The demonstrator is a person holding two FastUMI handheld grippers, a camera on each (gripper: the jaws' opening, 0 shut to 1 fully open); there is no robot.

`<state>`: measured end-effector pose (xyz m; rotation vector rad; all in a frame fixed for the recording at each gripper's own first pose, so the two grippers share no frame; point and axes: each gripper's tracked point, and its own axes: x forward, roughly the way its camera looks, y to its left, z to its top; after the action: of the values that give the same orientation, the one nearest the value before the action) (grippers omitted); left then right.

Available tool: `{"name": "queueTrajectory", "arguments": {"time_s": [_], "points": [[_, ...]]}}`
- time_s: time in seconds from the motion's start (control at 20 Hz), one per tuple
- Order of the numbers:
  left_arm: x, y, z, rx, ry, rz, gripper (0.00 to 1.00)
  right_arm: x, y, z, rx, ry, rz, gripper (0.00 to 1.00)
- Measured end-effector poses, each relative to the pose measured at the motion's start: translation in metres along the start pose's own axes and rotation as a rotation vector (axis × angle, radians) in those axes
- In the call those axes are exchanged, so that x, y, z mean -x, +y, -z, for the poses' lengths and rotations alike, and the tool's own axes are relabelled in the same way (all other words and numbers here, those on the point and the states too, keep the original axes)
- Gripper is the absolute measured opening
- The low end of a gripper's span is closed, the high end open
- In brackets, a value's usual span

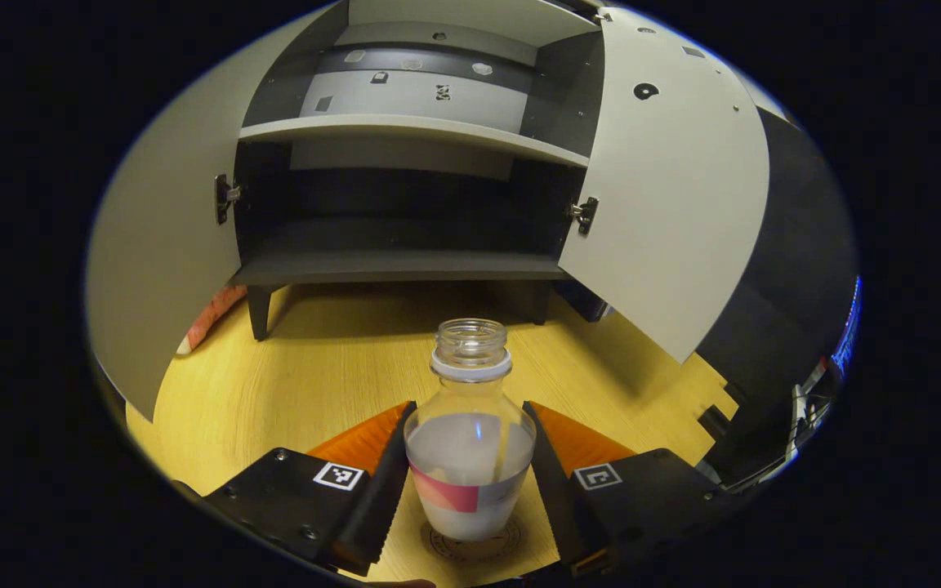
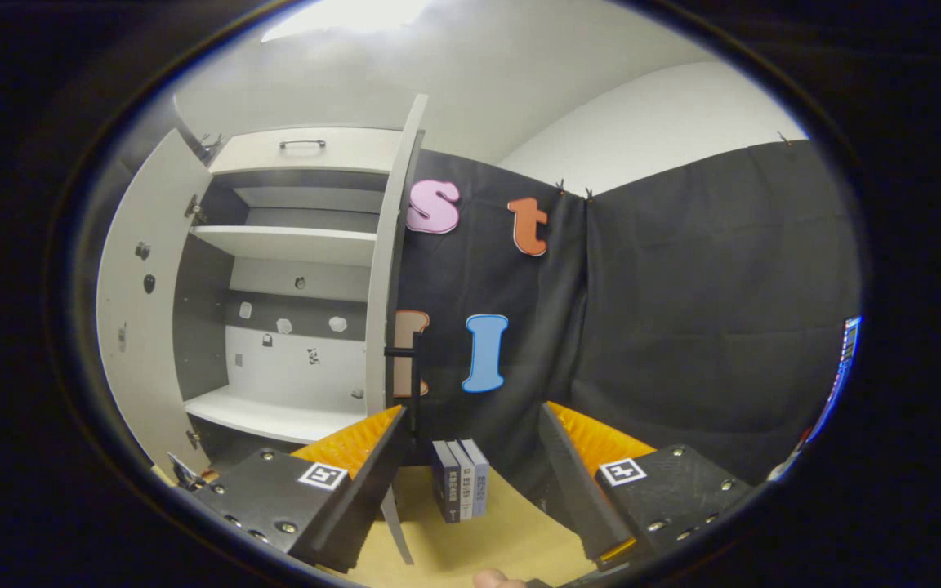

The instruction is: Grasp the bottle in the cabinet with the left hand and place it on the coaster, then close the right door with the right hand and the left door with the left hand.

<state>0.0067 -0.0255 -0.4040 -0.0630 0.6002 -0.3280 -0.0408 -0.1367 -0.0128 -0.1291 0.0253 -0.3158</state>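
Bottle (image 1: 470, 441) between left gripper (image 1: 469, 482) fingers, on coaster (image 1: 472, 545)

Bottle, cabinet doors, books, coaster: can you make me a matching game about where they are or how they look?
Things:
1. bottle
2. cabinet doors
3. books
4. coaster

Clues:
A. swung open
B. standing upright on the table
C. no cap, between the left gripper fingers
D. flat under the bottle

Pairs: 1-C, 2-A, 3-B, 4-D
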Motion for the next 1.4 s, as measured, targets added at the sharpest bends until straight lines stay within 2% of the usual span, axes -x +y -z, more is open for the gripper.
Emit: {"name": "queueTrajectory", "arguments": {"time_s": [0.3, 0.85, 1.1, 1.15, 1.2, 1.4], "points": [[0.001, 0.0, 0.01, 0.009, -0.03, -0.028, 0.8, -0.002, 0.001, 0.003, 0.011, 0.007, -0.01, 0.94], [0.017, -0.013, 0.021, -0.051, 0.011, -0.014, 0.81, -0.001, 0.003, 0.013, 0.0, 0.032, -0.016, 0.96], [0.029, -0.022, 0.01, -0.093, 0.002, 0.003, 0.8, -0.003, 0.007, 0.016, -0.014, 0.038, -0.03, 0.96], [0.03, -0.023, 0.008, -0.097, -0.001, -0.001, 0.83, -0.003, 0.008, 0.016, -0.016, 0.039, -0.035, 0.96], [0.032, -0.023, 0.006, -0.096, 0.002, -0.006, 0.8, -0.004, 0.01, 0.017, -0.017, 0.04, -0.039, 0.96], [0.041, -0.033, -0.012, -0.092, -0.027, 0.001, 0.78, -0.004, 0.011, 0.02, -0.023, 0.044, -0.047, 0.96]]}}
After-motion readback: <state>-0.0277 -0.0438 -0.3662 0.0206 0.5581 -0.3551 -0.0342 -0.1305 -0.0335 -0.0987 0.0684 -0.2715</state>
